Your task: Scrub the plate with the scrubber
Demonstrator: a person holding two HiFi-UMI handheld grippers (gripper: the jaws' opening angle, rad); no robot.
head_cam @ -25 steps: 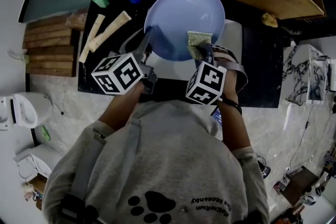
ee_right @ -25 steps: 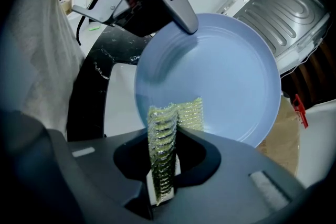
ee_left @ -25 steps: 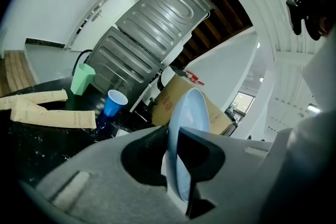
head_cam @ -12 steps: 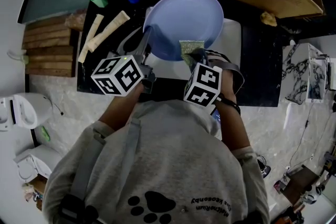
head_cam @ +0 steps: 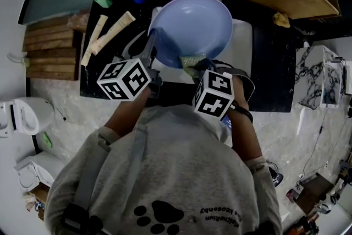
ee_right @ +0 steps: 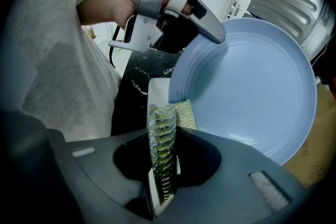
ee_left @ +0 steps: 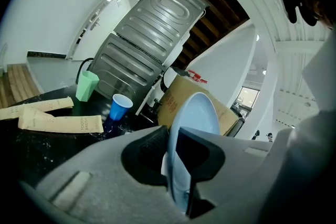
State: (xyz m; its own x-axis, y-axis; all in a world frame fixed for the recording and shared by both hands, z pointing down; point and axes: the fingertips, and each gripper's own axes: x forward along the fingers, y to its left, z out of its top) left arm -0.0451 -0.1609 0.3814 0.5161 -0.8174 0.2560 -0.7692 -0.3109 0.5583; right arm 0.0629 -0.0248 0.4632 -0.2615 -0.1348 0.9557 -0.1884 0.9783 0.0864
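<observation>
Dragging the scrubber (ee_right: 160, 149), pinched in its fingers, to the plate (head_cam: 192, 22) edge, right gripper (head_cam: 199, 66) likely finished a stroke; left gripper (head_cam: 153, 48) fingers clamped the rim.

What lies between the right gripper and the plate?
The scrubber, held in the jaws of the right gripper, its tip at the rim of the plate. The right gripper view shows this.
</observation>
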